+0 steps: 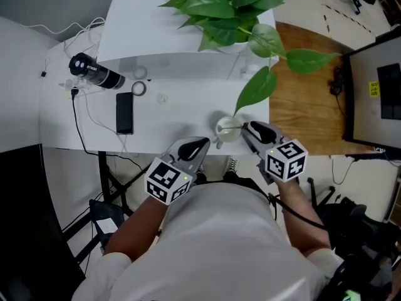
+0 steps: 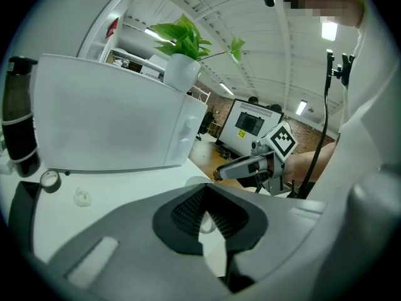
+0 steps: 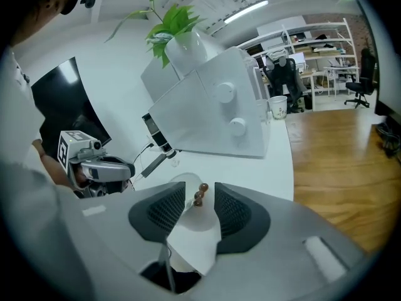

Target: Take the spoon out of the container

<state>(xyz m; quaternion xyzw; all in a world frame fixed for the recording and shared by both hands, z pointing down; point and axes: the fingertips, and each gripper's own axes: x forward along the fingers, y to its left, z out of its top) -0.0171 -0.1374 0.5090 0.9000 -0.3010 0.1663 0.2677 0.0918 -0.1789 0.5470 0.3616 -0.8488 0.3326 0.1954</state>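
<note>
Bracketing the spoon (image 3: 200,195) in the cup (image 3: 201,222) with spread right tongs (image 3: 200,186)
Left tongs (image 2: 206,213) are sitting closed; pinching squarely before lifting seems best.

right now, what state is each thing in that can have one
container: upright on the table, spoon inside
spoon: handle end sticking out, not gripped
right claw: open, spoon handle between its pads
left claw: shut, empty
phone: lying flat, screen dark
</note>
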